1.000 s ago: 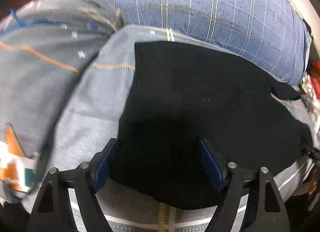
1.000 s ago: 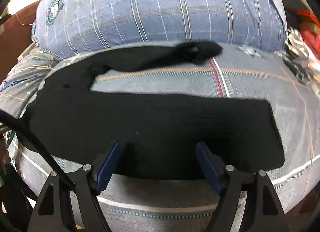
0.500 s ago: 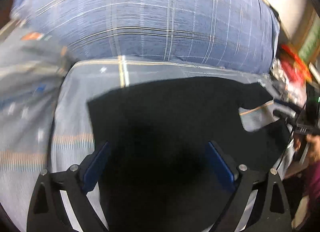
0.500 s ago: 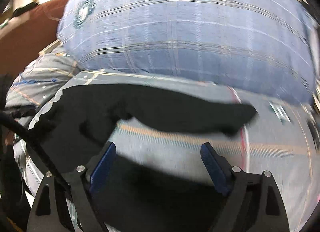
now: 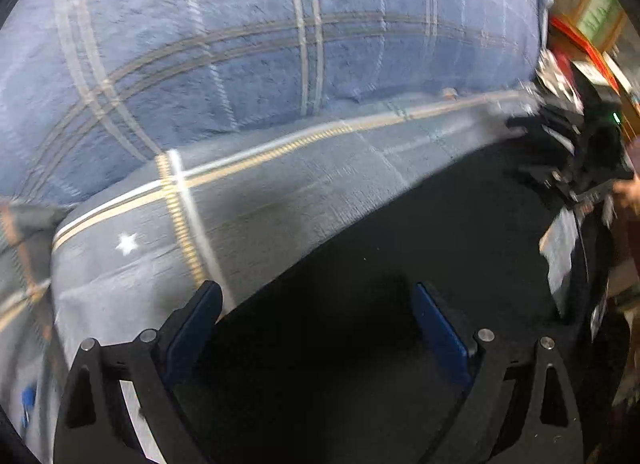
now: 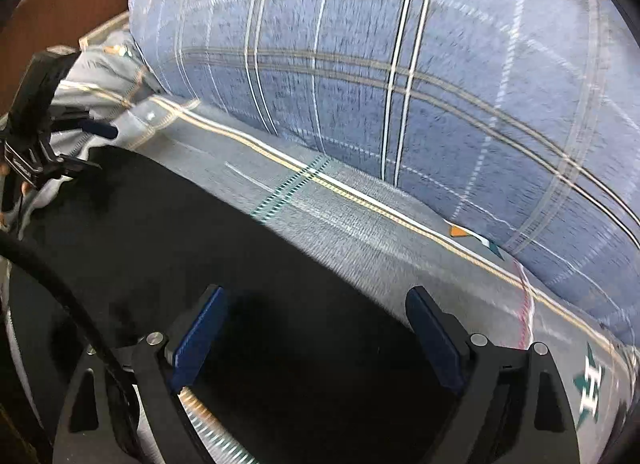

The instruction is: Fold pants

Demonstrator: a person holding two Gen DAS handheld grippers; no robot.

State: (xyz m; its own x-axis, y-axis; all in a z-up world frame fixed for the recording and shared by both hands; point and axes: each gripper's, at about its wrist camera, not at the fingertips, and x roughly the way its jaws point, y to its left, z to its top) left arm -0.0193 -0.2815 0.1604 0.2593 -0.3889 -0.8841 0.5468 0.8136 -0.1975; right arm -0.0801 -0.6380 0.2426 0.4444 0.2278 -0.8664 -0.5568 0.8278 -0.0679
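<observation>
Black pants (image 5: 400,264) lie flat on the grey bed sheet (image 5: 260,203); they also show in the right wrist view (image 6: 180,232). My left gripper (image 5: 316,328) is open and empty, its blue-padded fingers just over the near part of the pants. My right gripper (image 6: 316,328) is open and empty over the pants too. Each gripper shows in the other's view: the right one at the far right (image 5: 580,151), the left one at the far left (image 6: 36,119). Both views are blurred.
A big blue plaid duvet (image 5: 280,43) bulges along the far side of the bed, right behind the pants, and fills the back of the right wrist view (image 6: 400,63). Red and green clutter (image 5: 592,23) stands at the right. Brown furniture (image 6: 60,3) stands at the left.
Both grippers have moved forward and lower over the pants, toward the duvet. The far leg that lay apart is no longer seen; the pants now read as one black shape.
</observation>
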